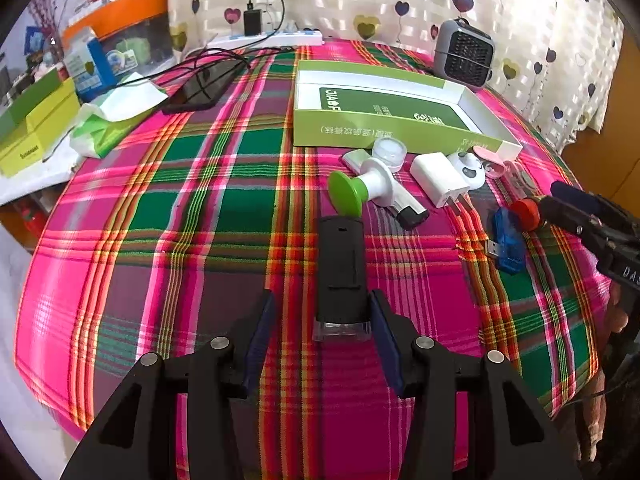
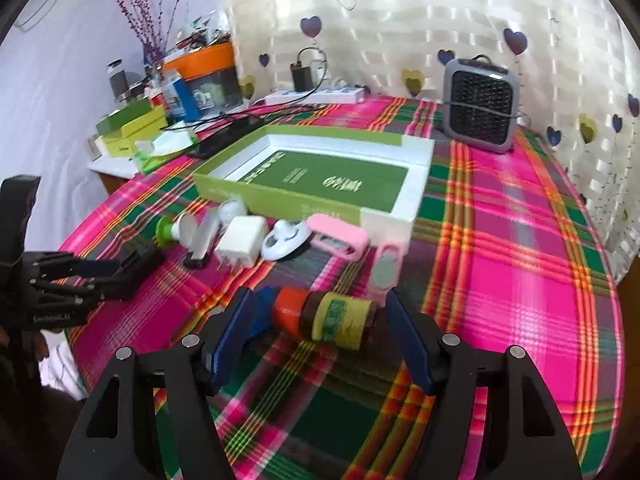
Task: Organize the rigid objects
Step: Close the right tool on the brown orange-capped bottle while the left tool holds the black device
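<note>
Left gripper [image 1: 322, 332] jaws spread; black device [image 1: 340, 268] lies between them on the plaid cloth [image 1: 180, 220], touching only the right pad, well short of the green box [image 1: 384, 136]. Right gripper [image 2: 320, 340] jaws released around brown bottle [image 2: 332, 316], lying sideways near the box.

L wrist: low, faces curtain | R wrist: close, from right | shared: green box [image 1: 396, 114] [image 2: 316, 178]
</note>
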`<action>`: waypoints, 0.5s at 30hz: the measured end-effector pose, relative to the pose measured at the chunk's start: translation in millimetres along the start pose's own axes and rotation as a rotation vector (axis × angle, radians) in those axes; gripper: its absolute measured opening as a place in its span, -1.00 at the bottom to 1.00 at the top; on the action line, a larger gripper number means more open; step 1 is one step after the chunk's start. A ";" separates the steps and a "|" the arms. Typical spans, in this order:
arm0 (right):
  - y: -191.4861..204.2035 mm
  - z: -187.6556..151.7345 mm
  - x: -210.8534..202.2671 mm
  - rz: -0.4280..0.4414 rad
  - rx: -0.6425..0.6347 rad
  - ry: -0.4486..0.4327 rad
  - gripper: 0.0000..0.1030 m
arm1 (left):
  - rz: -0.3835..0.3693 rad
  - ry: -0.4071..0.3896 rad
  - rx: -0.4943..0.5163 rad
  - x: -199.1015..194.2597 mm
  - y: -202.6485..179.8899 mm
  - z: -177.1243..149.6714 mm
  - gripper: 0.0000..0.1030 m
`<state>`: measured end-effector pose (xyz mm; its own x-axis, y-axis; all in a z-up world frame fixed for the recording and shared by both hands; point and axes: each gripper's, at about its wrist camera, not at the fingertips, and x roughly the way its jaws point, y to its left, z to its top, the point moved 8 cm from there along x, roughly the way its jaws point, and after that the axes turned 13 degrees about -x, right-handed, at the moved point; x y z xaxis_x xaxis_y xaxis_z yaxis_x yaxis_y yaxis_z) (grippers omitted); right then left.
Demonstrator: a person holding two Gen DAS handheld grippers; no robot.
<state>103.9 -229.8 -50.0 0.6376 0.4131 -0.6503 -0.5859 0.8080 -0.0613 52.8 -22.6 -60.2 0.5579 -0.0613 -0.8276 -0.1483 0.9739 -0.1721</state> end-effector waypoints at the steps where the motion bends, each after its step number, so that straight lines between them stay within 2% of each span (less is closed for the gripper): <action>1: -0.1 1.1 -0.2 0.004 -0.003 -0.003 0.32 | 0.000 0.000 0.000 0.0 0.2 0.0 -0.09; 6: 7.4 4.0 14.3 0.092 -0.037 0.043 0.32 | -0.003 0.000 -0.002 0.2 -0.1 0.3 -0.09; 15: 11.7 -8.3 15.3 0.119 -0.051 0.087 0.32 | -0.010 -0.004 0.000 2.5 -1.3 3.1 -0.09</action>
<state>102.6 -217.6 -66.9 0.5179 0.4651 -0.7180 -0.6808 0.7322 -0.0168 56.9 -23.4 -60.4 0.5625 -0.0703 -0.8238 -0.1425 0.9732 -0.1804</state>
